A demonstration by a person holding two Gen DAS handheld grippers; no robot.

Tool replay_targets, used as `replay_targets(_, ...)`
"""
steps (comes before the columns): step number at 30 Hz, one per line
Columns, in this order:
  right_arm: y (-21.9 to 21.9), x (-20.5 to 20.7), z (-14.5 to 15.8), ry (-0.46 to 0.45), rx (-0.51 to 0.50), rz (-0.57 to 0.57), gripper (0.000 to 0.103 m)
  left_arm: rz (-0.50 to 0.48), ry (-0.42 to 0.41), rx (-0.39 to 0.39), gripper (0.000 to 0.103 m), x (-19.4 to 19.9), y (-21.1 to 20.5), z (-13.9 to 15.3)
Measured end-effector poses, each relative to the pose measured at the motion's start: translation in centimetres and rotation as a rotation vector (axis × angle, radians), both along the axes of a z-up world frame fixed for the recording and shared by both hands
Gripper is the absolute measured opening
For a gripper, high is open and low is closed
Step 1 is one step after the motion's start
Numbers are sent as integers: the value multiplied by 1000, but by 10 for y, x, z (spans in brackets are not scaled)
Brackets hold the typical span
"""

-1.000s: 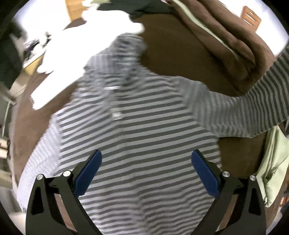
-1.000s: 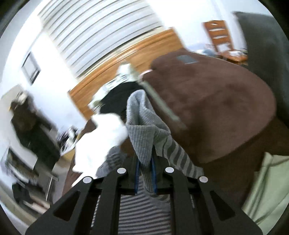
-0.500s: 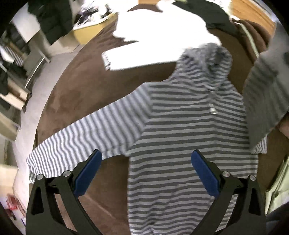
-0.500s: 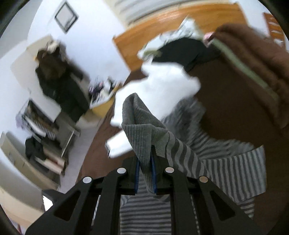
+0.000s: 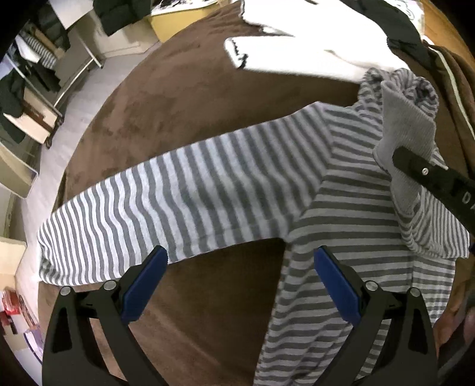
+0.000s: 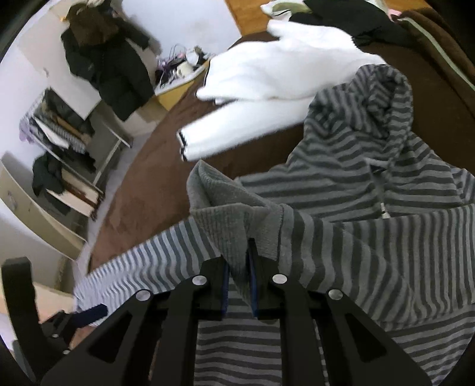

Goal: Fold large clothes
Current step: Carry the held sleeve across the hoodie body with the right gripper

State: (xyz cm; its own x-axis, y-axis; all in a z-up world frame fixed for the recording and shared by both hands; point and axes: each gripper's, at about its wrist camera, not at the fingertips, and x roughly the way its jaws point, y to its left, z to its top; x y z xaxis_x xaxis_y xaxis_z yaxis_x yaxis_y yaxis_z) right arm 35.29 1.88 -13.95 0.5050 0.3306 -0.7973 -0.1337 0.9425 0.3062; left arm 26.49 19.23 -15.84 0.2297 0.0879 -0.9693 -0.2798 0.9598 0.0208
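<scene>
Brown plush bedcover [image 5: 184, 98], broad and soft, bears the lot. On it, centre to right, a grey-and-white striped hooded top [image 5: 350, 213] lies flat on its back, hood [image 6: 377, 98] toward the far side, one sleeve [image 5: 166, 193] stretched out to the left. Judged a limp, light, stretchy knit: it will drape and sag from any single hold, slide little on the pile, and is best taken at ribbed edges, cuffs, hem corners or shoulder seams. The other sleeve is folded across the chest, its ribbed grey cuff [image 6: 225, 219] pinched in the right gripper [image 6: 239, 285], jaws all but closed on the fabric. The left gripper [image 5: 240, 282] hangs over the armpit of the outstretched sleeve, jaws wide apart, nothing between them. Far side: a white garment [image 5: 299, 50], overexposed, details lost; beyond it a black garment [image 6: 341, 14], kind indeterminate. Hidden or cut off: the top's hem, below both views; the far cuff of the left sleeve, at the blurred rim; the zip pull [image 6: 384, 212], small.
</scene>
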Motion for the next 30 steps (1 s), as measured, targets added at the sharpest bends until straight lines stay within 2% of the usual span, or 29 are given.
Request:
replay_targets(4, 17, 5, -31, 72, -48, 40, 17, 15, 17, -18, 97, -2, 11, -14)
replay_targets(7, 24, 5, -54, 134, -41, 52, 25, 7, 27, -12, 97, -2, 16, -21)
replay_targets(9, 24, 2, -59, 162, 9, 61, 41, 1, 33, -5, 97, -1, 18, -22)
replay_targets(10, 23, -1, -59, 169, 24, 62, 46, -2, 33, -4, 97, 0, 18, -21)
replay_targets(12, 21, -4, -55, 176, 43, 59, 63, -8, 31, -4, 97, 1, 19, -20)
replay_targets(15, 6, -13, -39, 186, 99, 19, 68, -10, 21, -2, 97, 3, 23, -13)
replay_targets(19, -33, -31, -1, 136, 113, -58, 78, -22, -2, -7, 97, 10, 22, 3)
replay_targets(22, -81, -45, 21, 96, 89, -157, 80, -53, -29, -57, 97, 20, 10, 11)
replay_targets(27, -155, -52, 17, 102, 34, -297, 80, -145, -86, -169, 97, 44, -35, 12)
replay_targets(30, -191, -60, 9, 105, 14, -353, 80, -181, -103, -202, 97, 57, -63, 5)
